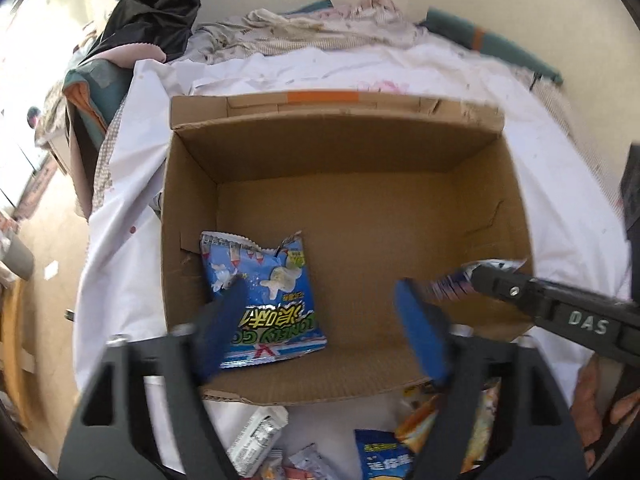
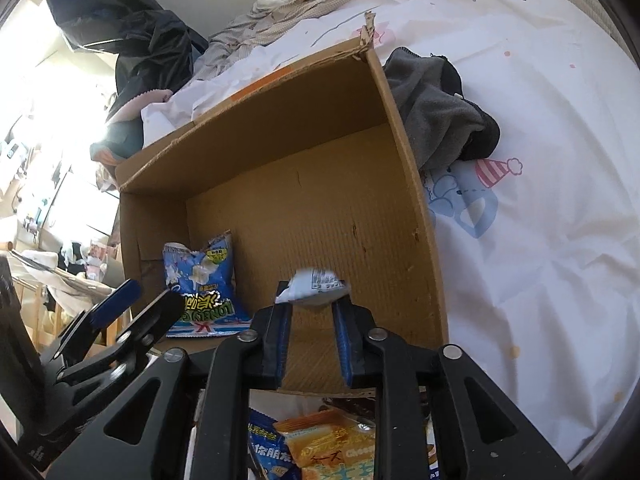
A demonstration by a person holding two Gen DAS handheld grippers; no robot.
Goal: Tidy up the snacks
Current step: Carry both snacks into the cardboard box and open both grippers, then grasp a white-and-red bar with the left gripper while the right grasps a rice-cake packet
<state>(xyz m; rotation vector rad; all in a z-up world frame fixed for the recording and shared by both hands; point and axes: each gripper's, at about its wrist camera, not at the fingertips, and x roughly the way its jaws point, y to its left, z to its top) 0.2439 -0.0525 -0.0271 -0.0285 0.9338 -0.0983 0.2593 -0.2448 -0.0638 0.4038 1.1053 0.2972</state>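
An open cardboard box (image 1: 336, 120) (image 2: 280, 120) stands on a white bed sheet. A blue snack bag (image 1: 272, 280) (image 2: 208, 276) lies flat on the box floor near the left wall. My left gripper (image 1: 320, 320) (image 2: 148, 300) hangs open and wide over that bag, not touching it. My right gripper (image 1: 478, 276) (image 2: 311, 306) reaches over the box's right side. Its blue pads stand apart with cardboard showing between them. A small white packet (image 1: 452, 284) (image 2: 312, 286) sits blurred at the very tips, and I see no pad pressing on it.
Loose snacks lie on the sheet before the box's near edge: an orange cheese pack (image 2: 332, 448), a blue bag (image 1: 384, 456), a white packet (image 1: 256, 436). A grey cloth (image 2: 436, 112) rests against the box's right wall. Rumpled bedding and a black garment (image 1: 156, 8) lie behind.
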